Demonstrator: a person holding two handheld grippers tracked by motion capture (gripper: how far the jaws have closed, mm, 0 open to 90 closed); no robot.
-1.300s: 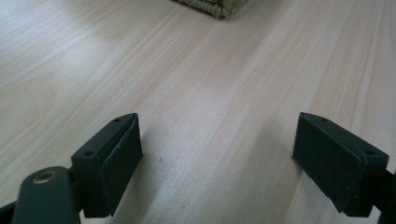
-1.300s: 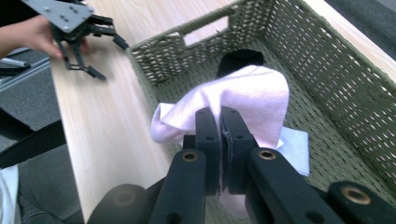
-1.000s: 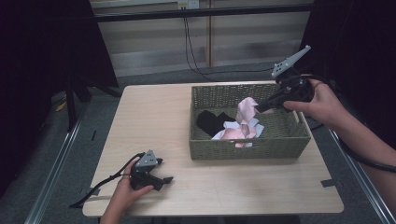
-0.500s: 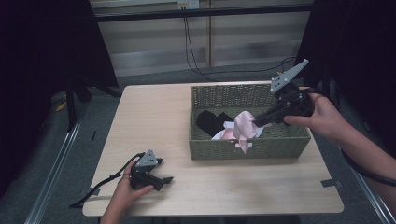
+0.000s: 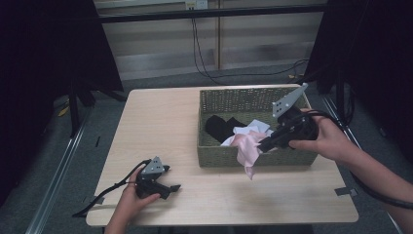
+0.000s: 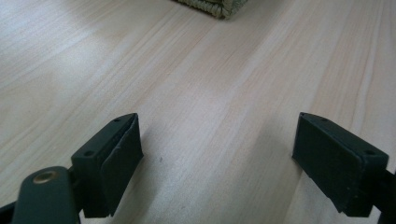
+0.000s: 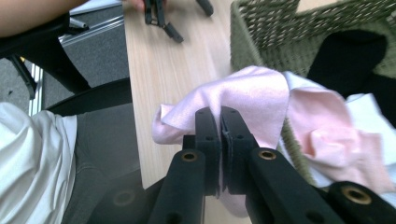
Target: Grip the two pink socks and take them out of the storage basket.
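Note:
A pink cloth (image 5: 247,149) hangs over the front wall of the green wicker basket (image 5: 229,158), and my right gripper (image 5: 264,145) is shut on it. In the right gripper view the two jaws pinch a fold of the pink cloth (image 7: 243,98) above the table edge, my right gripper (image 7: 220,123) held just outside the basket (image 7: 261,51). A black garment (image 5: 221,126) and a white one (image 5: 253,127) lie inside the basket. My left gripper (image 5: 170,187) rests on the table at the front left, open, with bare wood between its jaws at my left gripper (image 6: 217,140).
The light wooden table (image 5: 160,122) has free room left of the basket and along its front. A basket corner (image 6: 212,5) shows far ahead of the left gripper. Cables trail from both grippers. A person's lap sits below the table edge.
My right gripper has carried the pink cloth from above the basket's middle down and toward the front, so it now drapes over the front wall. The left gripper has stayed put.

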